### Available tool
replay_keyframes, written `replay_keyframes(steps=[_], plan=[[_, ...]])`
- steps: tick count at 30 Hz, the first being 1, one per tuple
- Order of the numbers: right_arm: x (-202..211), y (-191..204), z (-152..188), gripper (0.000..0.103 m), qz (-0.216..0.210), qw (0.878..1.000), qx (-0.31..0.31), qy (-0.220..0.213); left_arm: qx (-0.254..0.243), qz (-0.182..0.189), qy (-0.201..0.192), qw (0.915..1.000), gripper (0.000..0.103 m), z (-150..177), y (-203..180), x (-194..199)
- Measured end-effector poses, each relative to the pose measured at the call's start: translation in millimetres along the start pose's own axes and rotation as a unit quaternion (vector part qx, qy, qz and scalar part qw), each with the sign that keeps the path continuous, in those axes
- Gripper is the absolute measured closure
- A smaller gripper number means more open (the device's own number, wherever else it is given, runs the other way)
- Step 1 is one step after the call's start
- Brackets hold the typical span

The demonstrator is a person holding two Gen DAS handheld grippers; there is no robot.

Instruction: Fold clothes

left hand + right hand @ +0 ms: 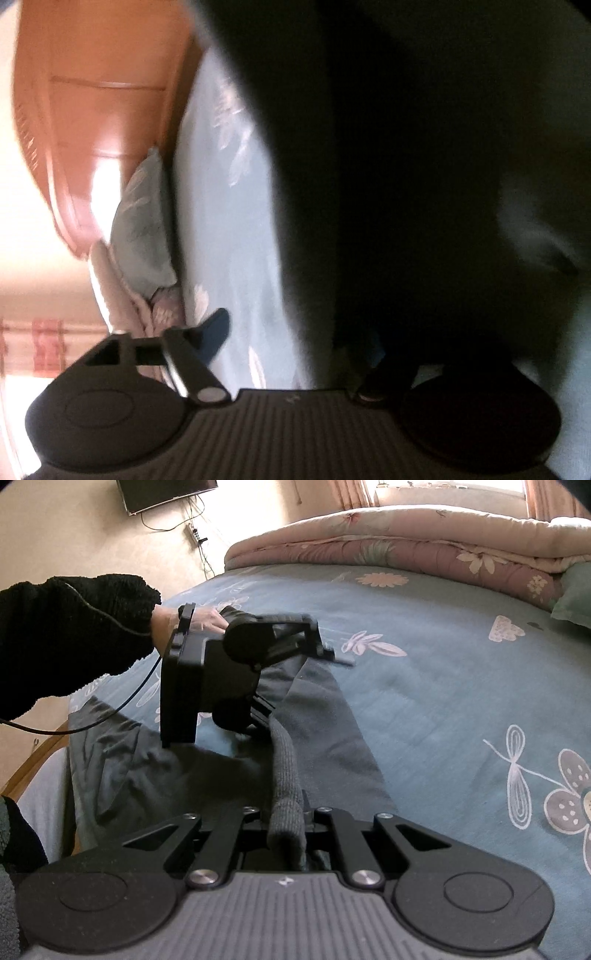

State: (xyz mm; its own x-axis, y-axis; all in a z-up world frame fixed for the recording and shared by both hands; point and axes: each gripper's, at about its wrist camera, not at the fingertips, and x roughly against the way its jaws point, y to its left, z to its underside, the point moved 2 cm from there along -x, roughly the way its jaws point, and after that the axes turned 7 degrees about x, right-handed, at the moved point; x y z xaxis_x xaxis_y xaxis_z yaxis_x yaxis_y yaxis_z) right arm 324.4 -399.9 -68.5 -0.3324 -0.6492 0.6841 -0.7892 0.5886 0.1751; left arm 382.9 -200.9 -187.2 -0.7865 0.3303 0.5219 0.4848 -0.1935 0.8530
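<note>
Right wrist view, from the left: your one left hand (184,622) in a fuzzy black sleeve (70,635) holds the left gripper (332,655), turned on its side over the clothes. You cannot tell if it pinches anything; the left wrist view is blurry and mostly dark. There is one dark grey garment (207,775), spread flat on the bed's near left part. Low in the middle, your right gripper (286,825) is squeezed tight on its one knitted band (284,775). The bed has one blue sheet with flowers (461,686). At the back lie one folded pink quilt (406,542) and one green pillow (576,594). One TV (166,493) hangs on the wall.
</note>
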Motion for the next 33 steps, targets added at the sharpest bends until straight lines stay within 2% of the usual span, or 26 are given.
replay_keyframes(steps=[1,2,3,5,7,12,15,18,24,30,33], plan=[[0,0,0,0.092,-0.001,1.0,-0.001,-0.001,-0.01,0.008,0.003,0.9999,0.072,-1,-7,1],[0,0,0,0.092,-0.002,1.0,-0.002,-0.002,-0.02,0.014,0.005,0.9997,0.098,-1,-14,1],[1,0,1,0.091,-0.002,1.0,-0.003,-0.003,-0.036,0.011,0.008,0.9992,0.103,-2,-26,1],[1,-1,2,0.091,-0.001,1.0,-0.005,-0.002,-0.04,-0.019,0.007,0.999,0.103,-3,-35,2],[1,-3,3,0.091,0.0,1.0,-0.008,-0.001,-0.005,-0.005,0.011,0.9999,0.103,-5,-26,2],[1,-8,4,0.091,0.01,1.0,-0.013,0.001,-0.006,0.016,0.02,0.9997,0.103,-14,-13,1],[3,-9,5,0.091,0.018,1.0,-0.013,0.002,0.021,0.023,0.024,0.9992,0.103,-19,5,3],[8,-9,4,0.091,0.028,1.0,-0.007,0.004,0.031,0.008,0.029,0.9991,0.103,-26,26,11],[24,2,2,0.091,0.051,0.999,0.009,-0.005,0.047,0.009,0.04,0.998,0.103,-41,50,43],[39,20,4,0.091,0.09,0.995,0.052,0.002,0.046,0.049,0.048,0.9966,0.103,-30,44,94],[46,26,8,0.091,0.12,0.99,0.073,0.008,0.041,0.069,0.043,0.9959,0.103,-40,33,116]])
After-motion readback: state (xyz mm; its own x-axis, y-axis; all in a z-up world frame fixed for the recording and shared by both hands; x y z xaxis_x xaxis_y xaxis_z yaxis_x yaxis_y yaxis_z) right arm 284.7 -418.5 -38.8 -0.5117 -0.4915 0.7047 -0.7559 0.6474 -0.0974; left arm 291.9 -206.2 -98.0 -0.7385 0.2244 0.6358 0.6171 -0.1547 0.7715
